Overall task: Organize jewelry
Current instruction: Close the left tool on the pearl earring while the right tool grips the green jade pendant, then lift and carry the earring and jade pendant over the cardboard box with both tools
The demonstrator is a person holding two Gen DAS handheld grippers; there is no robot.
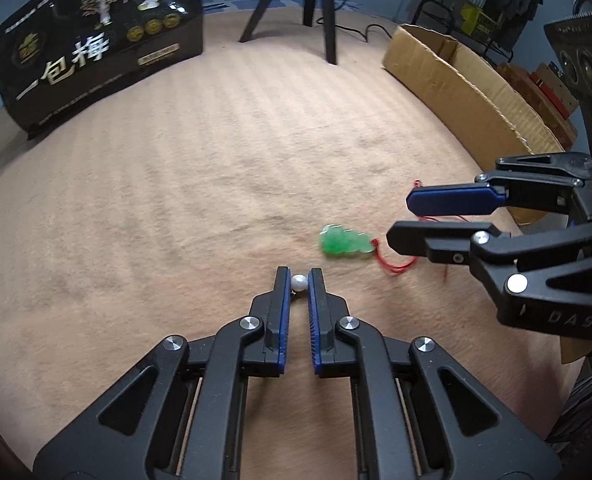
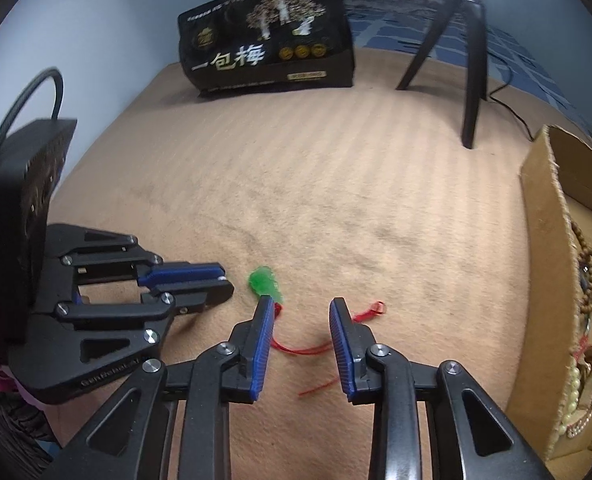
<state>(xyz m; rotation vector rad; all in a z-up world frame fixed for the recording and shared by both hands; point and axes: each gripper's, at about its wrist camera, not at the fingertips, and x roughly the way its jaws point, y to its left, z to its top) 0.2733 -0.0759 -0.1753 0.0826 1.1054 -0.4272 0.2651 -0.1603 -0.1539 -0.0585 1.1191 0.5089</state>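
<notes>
Left wrist view: we are looking along the left gripper (image 1: 299, 276), whose blue-padded jaws are clenching a small white pearl (image 1: 299, 282) at the fingertips, with a short metal stem trailing beneath it between the pads. We are seeing it just above the tan striped blanket (image 1: 176, 200). Just beyond and to the right, a green jade pendant (image 1: 346, 246) is lying flat on the blanket, its red cord (image 1: 396, 266) running off to the right. We are noting the right gripper (image 1: 400, 220) entering from the right edge, its jaws standing apart over the cord and pressing on nothing. A black printed box (image 1: 96, 48) is sitting at the far left, tripod legs (image 1: 320, 4) behind, and a cardboard box (image 1: 464, 80) along the right.

Right wrist view: we are looking along the right gripper (image 2: 302, 306), jaws released, straddling the red cord (image 2: 308, 349), which is lying on the blanket (image 2: 336, 180) between the pads without being pinched. The pendant (image 2: 265, 282) is lying just beyond the left fingertip, touching or nearly touching it; we cannot tell which. The left gripper (image 2: 226, 280) is showing at the left, jaws closed together; the pearl is barely visible here. The cardboard box (image 2: 544, 240) at the right is holding bead strands and pearl jewelry (image 2: 584, 392).
</notes>
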